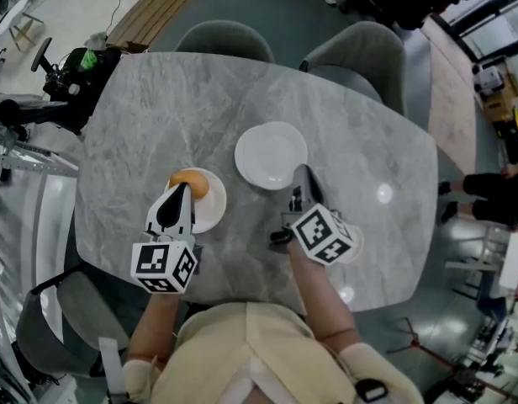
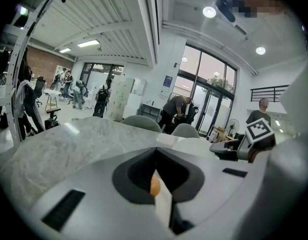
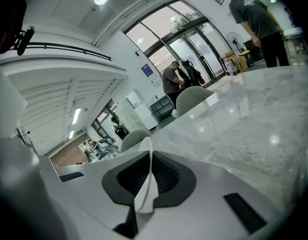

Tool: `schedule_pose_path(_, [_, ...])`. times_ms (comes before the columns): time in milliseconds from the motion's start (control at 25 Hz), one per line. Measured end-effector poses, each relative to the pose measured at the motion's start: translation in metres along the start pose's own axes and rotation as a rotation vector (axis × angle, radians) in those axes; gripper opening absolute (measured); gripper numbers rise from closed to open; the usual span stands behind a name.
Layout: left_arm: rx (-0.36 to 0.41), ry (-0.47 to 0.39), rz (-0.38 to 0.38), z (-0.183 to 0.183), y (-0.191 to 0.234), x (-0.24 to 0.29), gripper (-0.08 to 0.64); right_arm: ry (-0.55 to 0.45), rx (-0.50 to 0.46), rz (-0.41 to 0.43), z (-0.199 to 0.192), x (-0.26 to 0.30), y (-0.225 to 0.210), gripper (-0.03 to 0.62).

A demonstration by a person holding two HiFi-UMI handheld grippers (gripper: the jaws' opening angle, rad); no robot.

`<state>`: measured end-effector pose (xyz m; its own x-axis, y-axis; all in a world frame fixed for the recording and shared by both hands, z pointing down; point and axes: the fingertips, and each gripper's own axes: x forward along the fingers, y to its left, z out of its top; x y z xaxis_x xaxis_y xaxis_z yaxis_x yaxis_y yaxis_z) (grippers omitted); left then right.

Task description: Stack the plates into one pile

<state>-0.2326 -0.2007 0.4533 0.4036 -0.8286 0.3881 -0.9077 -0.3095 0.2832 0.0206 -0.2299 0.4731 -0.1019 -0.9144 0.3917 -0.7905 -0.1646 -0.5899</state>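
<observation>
Left gripper (image 1: 182, 188) clamped on orange-topped plate (image 1: 214, 211) | right gripper (image 1: 303, 172) clamped on bare plate (image 1: 270, 153) | I see grey marble table (image 1: 141, 133) | glass doors (image 2: 204, 99) behind.

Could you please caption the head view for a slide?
Left gripper grips the near plate with its orange object, right gripper the empty plate, on a marble table.

Bright, even indoor light. Ceiling lamps (image 2: 209, 12) and tall far windows (image 2: 206, 81) light the room. Small glare spots dot the marble table (image 1: 383, 194) at right. The bare white plate (image 1: 271, 154) looks washed out. Both gripper views bulge, darken at the edges and blur up close.
</observation>
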Motion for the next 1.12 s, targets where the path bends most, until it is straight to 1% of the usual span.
schedule_pose_path(120, [-0.003, 0.007, 0.004, -0.003, 0.002, -0.001, 0.003, 0.01, -0.009, -0.043, -0.007, 0.003, -0.013, 0.014])
schedule_pose_path(360, [0.0, 0.012, 0.008, -0.004, 0.0, -0.002, 0.003, 0.041, 0.017, -0.108, -0.018, 0.005, -0.034, 0.015])
schedule_pose_path(720, [0.002, 0.012, 0.015, -0.006, -0.001, -0.006, 0.003, 0.087, -0.025, -0.166, -0.036, 0.009, -0.046, 0.031])
schedule_pose_path(920, [0.008, 0.012, 0.017, -0.006, 0.003, -0.01, 0.003, 0.133, -0.081, -0.167, -0.048, 0.018, -0.045, 0.038])
schedule_pose_path(1120, [0.014, 0.016, 0.015, -0.007, -0.001, -0.013, 0.003, 0.178, -0.188, -0.199, -0.051, 0.021, -0.049, 0.044])
